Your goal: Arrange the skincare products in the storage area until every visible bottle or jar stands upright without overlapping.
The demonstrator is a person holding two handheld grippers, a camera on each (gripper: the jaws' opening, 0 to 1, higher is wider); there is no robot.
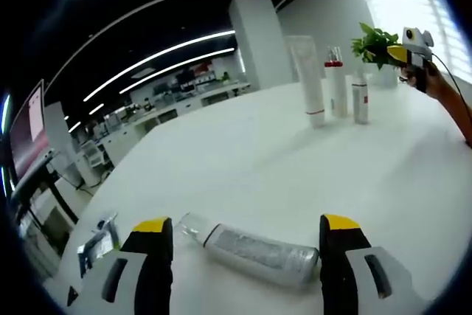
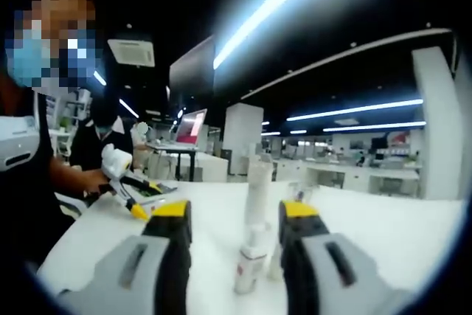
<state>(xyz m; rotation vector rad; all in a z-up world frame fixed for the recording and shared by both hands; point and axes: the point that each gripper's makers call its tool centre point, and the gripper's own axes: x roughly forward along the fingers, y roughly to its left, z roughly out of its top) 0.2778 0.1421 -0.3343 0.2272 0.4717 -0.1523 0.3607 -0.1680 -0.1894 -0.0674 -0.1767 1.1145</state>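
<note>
A clear bottle (image 1: pixel 254 252) with a see-through cap lies on its side on the white table (image 1: pixel 243 160), between the jaws of my left gripper (image 1: pixel 245 225), which is open. Far across the table stand a tall white tube (image 1: pixel 306 79), a red-banded bottle (image 1: pixel 335 82) and a small silver bottle (image 1: pixel 360 101). My right gripper (image 1: pixel 404 53) hovers behind them in a hand. In the right gripper view, my right gripper (image 2: pixel 234 209) is open, with the white tube (image 2: pixel 258 182) and a small bottle (image 2: pixel 251 260) upright just ahead between its jaws. The left gripper (image 2: pixel 136 206) sits low at left.
A green plant (image 1: pixel 376 43) stands behind the upright bottles. A small shiny item (image 1: pixel 99 245) lies near the table's left edge. A monitor (image 1: pixel 29 130) and desks lie beyond. A masked person (image 2: pixel 29 182) stands at the table's far side.
</note>
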